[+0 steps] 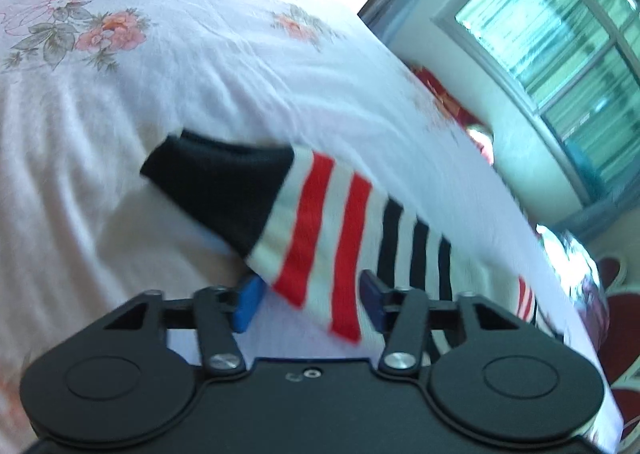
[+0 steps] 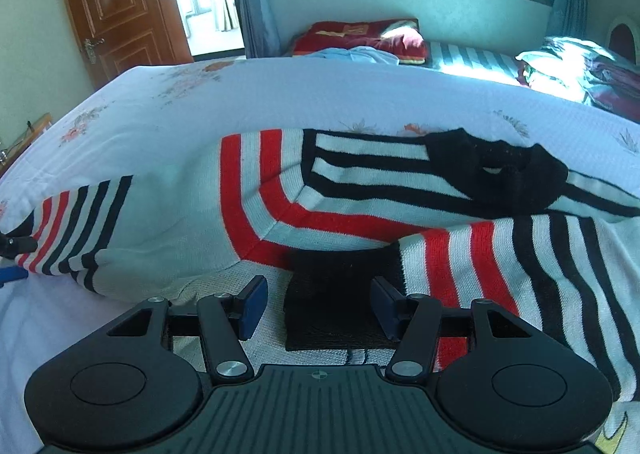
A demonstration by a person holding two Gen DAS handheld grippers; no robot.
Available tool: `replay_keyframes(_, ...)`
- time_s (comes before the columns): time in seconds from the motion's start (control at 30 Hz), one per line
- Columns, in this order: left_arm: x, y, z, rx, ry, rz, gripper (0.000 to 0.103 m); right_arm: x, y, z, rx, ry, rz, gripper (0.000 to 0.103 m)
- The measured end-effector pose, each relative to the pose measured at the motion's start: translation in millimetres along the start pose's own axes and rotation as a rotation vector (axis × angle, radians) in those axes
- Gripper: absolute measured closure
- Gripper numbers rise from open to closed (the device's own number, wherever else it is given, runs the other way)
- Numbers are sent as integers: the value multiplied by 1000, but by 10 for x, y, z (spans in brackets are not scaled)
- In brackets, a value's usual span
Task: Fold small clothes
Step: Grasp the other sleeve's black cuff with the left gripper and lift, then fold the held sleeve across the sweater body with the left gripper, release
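A white knitted sweater with red and black stripes point(image 2: 360, 190) lies spread across a bed under a white floral sheet point(image 2: 168, 122). The left gripper point(image 1: 308, 302) has its jaws part-spread around a black-cuffed striped sleeve point(image 1: 312, 214); whether they pinch it cannot be told. The right gripper point(image 2: 316, 306) straddles the other black cuff point(image 2: 332, 294), jaws apart. Either sleeve could slip free and spoil the fold.

Knitted sweater point(image 2: 360, 190): white with red and black stripes, black cuffs and collar
Bedsheet point(image 1: 180, 54): white, pink flowers, grey-green leaves
Door point(image 2: 120, 6): reddish-brown wood, upper left
Gripper pads point(image 2: 254, 308): blue
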State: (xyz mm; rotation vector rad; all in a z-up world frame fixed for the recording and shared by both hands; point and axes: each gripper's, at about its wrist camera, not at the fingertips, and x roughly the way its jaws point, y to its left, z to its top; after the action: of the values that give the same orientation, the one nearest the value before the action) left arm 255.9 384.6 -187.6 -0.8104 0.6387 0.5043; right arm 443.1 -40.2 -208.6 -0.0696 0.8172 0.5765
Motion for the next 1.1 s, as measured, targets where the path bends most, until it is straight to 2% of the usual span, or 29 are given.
replay_keyframes(0.07, 56, 31, 27, -12, -19, 10, 87, 39, -18, -9, 14, 11, -6, 46)
replay_keyframes(0.13, 80, 57, 34, -33, -36, 10, 93, 59, -31, -27, 30, 22, -8, 46)
replay_keyframes(0.23, 62, -34, 32, 11, -64, 8, 98, 68, -55, -37, 42, 23, -9, 46)
replay_keyframes(0.3, -12, -212, 44, 65, -97, -20, 98, 24, -81, -34, 56, 11, -5, 46)
replay_keyframes(0.37, -118, -499, 35, 160, -129, -64, 98, -30, -119, -26, 64, -3, -8, 46)
replay_keyframes(0.47, -241, -1061, -53, 312, -139, -171, 98, -155, -229, -26, 84, -29, -18, 46)
replay_keyframes(0.57, -266, -1710, -317, 468, -102, -293, 98, -317, -413, -54, 119, -51, -39, 46)
replay_keyframes(0.7, -131, -2531, -943, 656, -6, -430, 98, -550, -736, -154, 178, -73, -87, 46)
replay_keyframes(0.83, 138, -3082, -1698, 799, 123, -495, 98, -800, -1105, -302, 233, -79, -146, 46)
replay_keyframes(0.9, 272, -3224, -2020, 873, 170, -475, 94, -914, -1282, -384, 263, -79, -168, 46)
replay_keyframes(1.0, 374, -3182, -2313, 978, 230, -422, 78, -1053, -1452, -459, 288, -83, -174, 46)
replay_keyframes(1.03, 351, -3133, -2332, 995, 223, -415, 66, -1087, -1482, -469, 291, -87, -164, 46)
replay_keyframes(1.07, 270, -3102, -2321, 1007, 204, -412, 41, -1121, -1500, -475, 293, -92, -151, 46)
replay_keyframes(1.1, 164, -3064, -2284, 1010, 173, -407, 29, -1145, -1501, -469, 291, -98, -138, 46)
